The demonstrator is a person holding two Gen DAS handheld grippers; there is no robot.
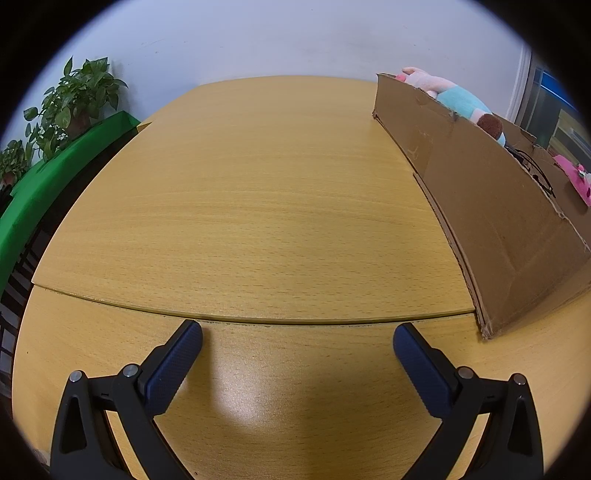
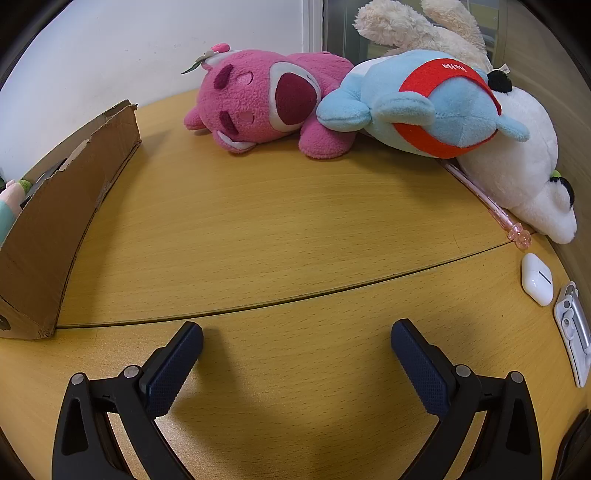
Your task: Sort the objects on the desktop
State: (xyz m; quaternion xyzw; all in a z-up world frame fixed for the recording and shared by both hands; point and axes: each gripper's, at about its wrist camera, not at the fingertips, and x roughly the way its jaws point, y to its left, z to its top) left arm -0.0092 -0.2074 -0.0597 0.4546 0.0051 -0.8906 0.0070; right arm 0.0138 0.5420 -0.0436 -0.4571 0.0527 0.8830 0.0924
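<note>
Left gripper (image 1: 297,334) wide open, empty, over bare wooden surface (image 1: 258,203); one cardboard box (image 1: 491,206) far right with plush inside. Right gripper (image 2: 297,332) wide open, empty. Beyond it four plush toys: pink (image 2: 266,99), blue (image 2: 421,107), white (image 2: 524,170), cream (image 2: 417,26). One pink pen (image 2: 487,201), one earbud case (image 2: 536,278), one white clip (image 2: 572,332) at right.

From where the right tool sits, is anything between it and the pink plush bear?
Nothing visible. Only bare table lies between the open right tool and the pink plush bear. The cardboard box stands off to the left.
</note>
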